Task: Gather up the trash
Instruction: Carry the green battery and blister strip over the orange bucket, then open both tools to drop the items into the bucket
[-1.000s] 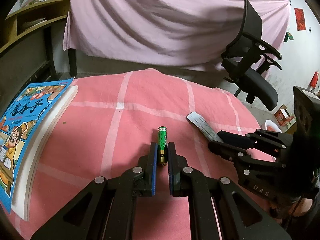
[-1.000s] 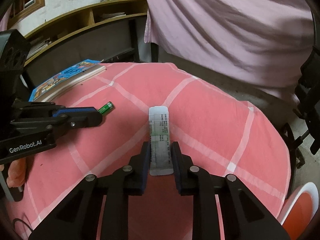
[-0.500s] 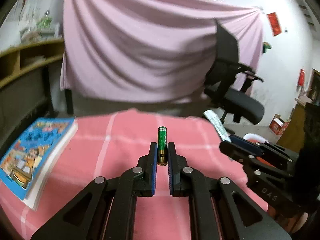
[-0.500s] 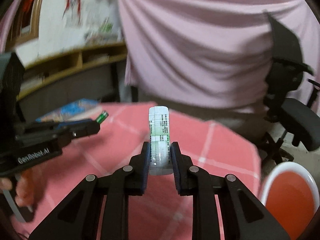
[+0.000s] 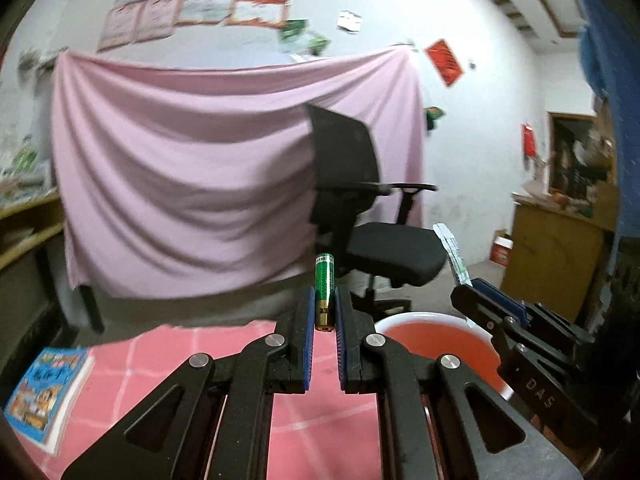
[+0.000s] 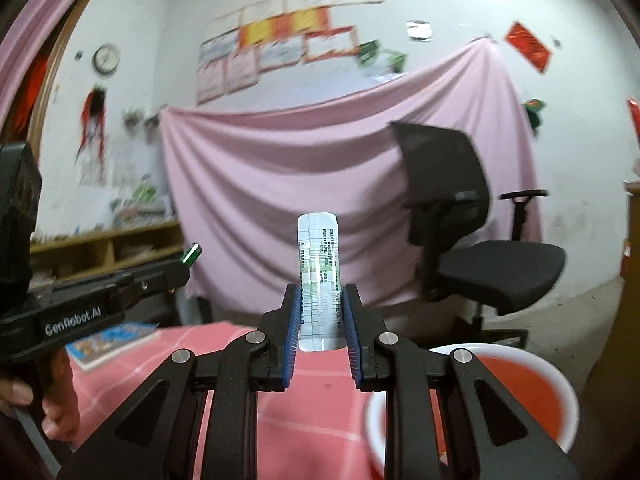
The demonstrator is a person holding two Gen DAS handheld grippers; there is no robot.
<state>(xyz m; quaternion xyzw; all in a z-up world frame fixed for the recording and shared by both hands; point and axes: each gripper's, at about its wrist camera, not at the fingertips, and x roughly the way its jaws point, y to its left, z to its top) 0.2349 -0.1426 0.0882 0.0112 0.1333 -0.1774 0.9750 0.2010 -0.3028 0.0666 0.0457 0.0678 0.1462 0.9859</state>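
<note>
1. Dim, flat indoor light; no visible lamp, only soft shadows in the folds of the sheet (image 5: pixel 192 184).
2. Motion blur across wall, chair (image 6: pixel 452 200) and book (image 5: pixel 48 392); near black fingers sharp.
3. Strong fisheye bending, dark vignette in corners.

Open air above bin (image 6: pixel 568 392); office chair (image 6: pixel 472 240) stands well behind

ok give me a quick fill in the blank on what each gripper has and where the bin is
1. The left gripper is shut on a green ____.
2. The right gripper is shut on a white ____ packet.
3. The white bin has a ____ inside.
4. The book lies on the ____ tablecloth.

Missing: battery; printed; red; pink
</note>
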